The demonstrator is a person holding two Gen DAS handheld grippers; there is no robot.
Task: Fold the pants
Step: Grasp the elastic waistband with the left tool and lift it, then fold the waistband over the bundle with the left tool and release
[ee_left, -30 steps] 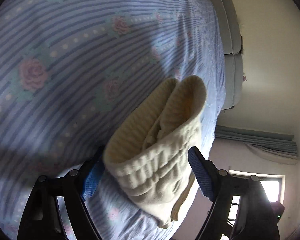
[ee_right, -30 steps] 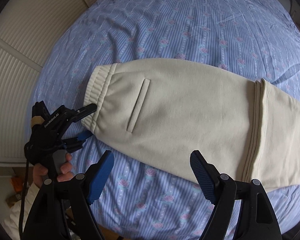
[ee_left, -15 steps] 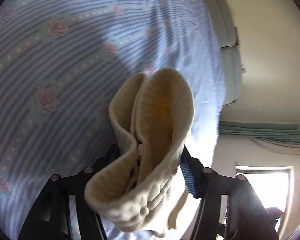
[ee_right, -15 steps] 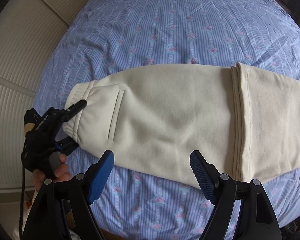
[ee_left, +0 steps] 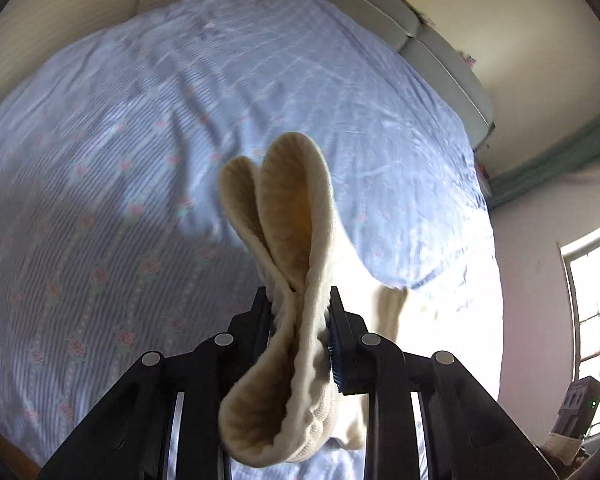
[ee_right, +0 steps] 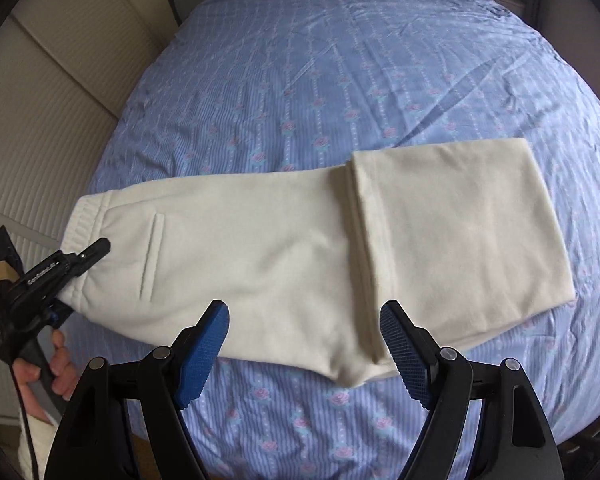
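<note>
Left gripper (ee_right: 85, 258): your jaws are closing on the ribbed waistband (ee_left: 288, 240), pads pressing it, lifting that end.
Right gripper (ee_right: 305, 344): your jaws stand apart, nothing between them, above the near edge.
Pants (ee_right: 300, 256): cream, lying across the bed (ee_right: 340, 60), leg end doubled over.

You see cream pants (ee_right: 300, 264) with a ribbed waistband (ee_left: 284, 264) on a blue striped bedsheet (ee_right: 340, 80) dotted with pink roses; the right gripper (ee_right: 304, 344) pads are blue.
</note>
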